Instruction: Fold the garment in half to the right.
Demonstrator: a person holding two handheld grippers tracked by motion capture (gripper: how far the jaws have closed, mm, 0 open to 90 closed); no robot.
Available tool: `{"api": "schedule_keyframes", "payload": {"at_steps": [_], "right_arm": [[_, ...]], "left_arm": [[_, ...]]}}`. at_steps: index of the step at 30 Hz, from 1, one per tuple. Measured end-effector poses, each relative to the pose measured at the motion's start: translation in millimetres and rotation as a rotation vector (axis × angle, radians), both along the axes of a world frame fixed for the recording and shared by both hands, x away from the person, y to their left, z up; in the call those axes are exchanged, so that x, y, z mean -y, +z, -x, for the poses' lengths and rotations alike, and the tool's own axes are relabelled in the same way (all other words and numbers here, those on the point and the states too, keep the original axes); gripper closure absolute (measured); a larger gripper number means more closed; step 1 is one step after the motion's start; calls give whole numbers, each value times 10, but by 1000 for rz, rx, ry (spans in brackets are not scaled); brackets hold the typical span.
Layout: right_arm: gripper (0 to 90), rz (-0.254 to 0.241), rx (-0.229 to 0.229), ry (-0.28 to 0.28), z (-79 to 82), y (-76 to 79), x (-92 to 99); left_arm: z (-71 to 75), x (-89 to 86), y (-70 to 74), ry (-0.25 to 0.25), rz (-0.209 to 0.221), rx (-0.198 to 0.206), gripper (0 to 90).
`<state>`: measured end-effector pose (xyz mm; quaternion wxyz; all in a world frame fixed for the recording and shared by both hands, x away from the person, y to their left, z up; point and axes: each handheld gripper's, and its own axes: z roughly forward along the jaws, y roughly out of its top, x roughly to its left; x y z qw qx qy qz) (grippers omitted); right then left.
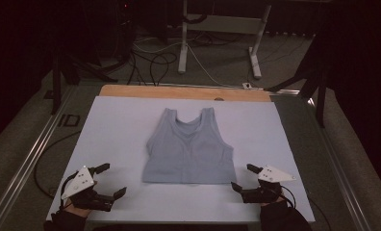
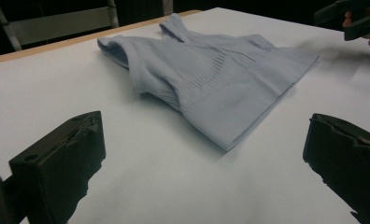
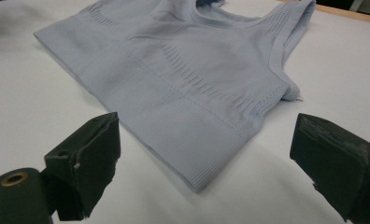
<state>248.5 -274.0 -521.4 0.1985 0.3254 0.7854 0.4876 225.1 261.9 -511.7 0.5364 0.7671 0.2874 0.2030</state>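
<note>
Item 1. Left gripper [image 1: 112,179]: rests at the near left corner of the white table cover [image 1: 116,125], held in a dark-gloved hand. Jaws stand spread wide with nothing between them. It points toward the garment's near left corner, well short of it, which reads as a staging position ahead of a grasp (judgement only).

Item 2. Pale blue sports crop top [image 1: 188,149]: lies flat and face up at the middle of the cover, straps toward the far wooden table edge [image 1: 179,91], ribbed hem band toward the person. It sits squarely between the two grippers, touched by neither. Laid smooth and centred, each hem corner is probably within equal reach of one gripper, as suits a two-handed fold or lift. In the left gripper view the crop top [image 2: 211,79] lies just beyond the open jaws; in the right gripper view its hem corner [image 3: 197,179] points between them.

Item 3. Right gripper [image 1: 243,178]: at the near right, mirroring the left. Jaws released, empty, aimed at the near right hem corner, near but apart.

Item 4. Surroundings: white desk frame [image 1: 184,43] and loose cables [image 1: 155,60] on the floor beyond.
</note>
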Motion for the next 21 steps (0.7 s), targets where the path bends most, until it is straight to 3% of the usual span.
{"api": "schedule_keyframes", "payload": {"at_steps": [10, 21], "right_arm": [[87, -32, -5, -20, 3, 41, 35], [85, -31, -18, 10, 8, 71, 0]], "left_arm": [[-23, 15, 6, -16, 9, -9, 0], [-31, 117, 25, -57, -1, -32, 0]]}}
